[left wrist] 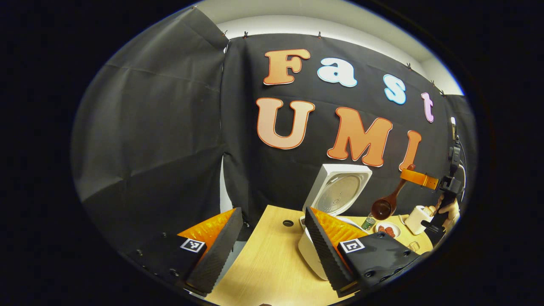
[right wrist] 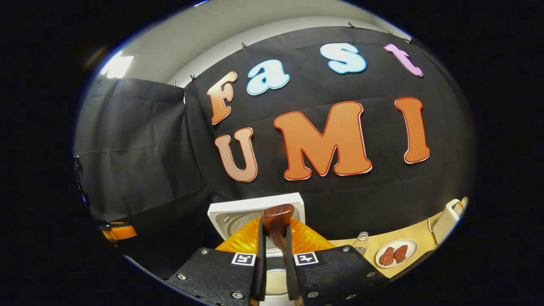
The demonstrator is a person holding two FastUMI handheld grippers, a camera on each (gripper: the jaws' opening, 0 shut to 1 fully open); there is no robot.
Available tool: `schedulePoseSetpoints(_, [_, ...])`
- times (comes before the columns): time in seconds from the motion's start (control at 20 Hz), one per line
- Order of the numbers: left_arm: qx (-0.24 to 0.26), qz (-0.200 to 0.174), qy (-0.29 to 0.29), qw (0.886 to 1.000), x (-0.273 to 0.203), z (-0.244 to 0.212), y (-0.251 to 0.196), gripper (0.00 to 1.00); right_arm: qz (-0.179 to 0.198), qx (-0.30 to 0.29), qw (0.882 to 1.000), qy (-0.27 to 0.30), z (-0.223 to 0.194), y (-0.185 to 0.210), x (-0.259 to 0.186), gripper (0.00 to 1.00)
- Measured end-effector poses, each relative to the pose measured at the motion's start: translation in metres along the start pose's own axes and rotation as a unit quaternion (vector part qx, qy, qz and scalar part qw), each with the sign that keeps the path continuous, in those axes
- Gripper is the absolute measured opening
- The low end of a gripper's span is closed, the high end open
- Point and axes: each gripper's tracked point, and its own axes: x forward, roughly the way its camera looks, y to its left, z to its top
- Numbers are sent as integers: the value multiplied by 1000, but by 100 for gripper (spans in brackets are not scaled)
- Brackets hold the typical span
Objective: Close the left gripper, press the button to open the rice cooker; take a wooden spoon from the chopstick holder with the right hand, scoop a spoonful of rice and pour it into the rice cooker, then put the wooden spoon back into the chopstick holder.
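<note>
Right gripper view: right hand-held gripper point(right wrist: 275, 272) pinches the wooden spoon point(right wrist: 277, 225) above the open rice cooker point(right wrist: 255, 212); left hand-held gripper point(left wrist: 274, 250) gapes wide. A loose pinch could let the spoon twist, spilling rice onto the counter point(left wrist: 272, 263).

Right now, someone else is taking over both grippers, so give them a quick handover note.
Left gripper: open, holding nothing, low near the rice cooker.
Right gripper: shut on the wooden spoon handle, raised, with the spoon's bowl hanging above the table between cooker and chopstick holder.
Cooker lid is up, so the button press is done and the spoon is out.
I cannot tell whether rice has been poured in yet. Left: finish any scooping, then return the spoon to the holder.
</note>
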Motion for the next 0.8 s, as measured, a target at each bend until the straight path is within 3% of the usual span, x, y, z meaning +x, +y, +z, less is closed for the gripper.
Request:
schedulePoseSetpoints(0.4, [15,-7,-19,1000,6,12,-42,99,-58,31,998,-8,6,-90,-49,19])
schedulePoseSetpoints(0.8, [9,-14,-28,999,10,20,-81,99,-147,36,988,14,-16,-204,-124,18])
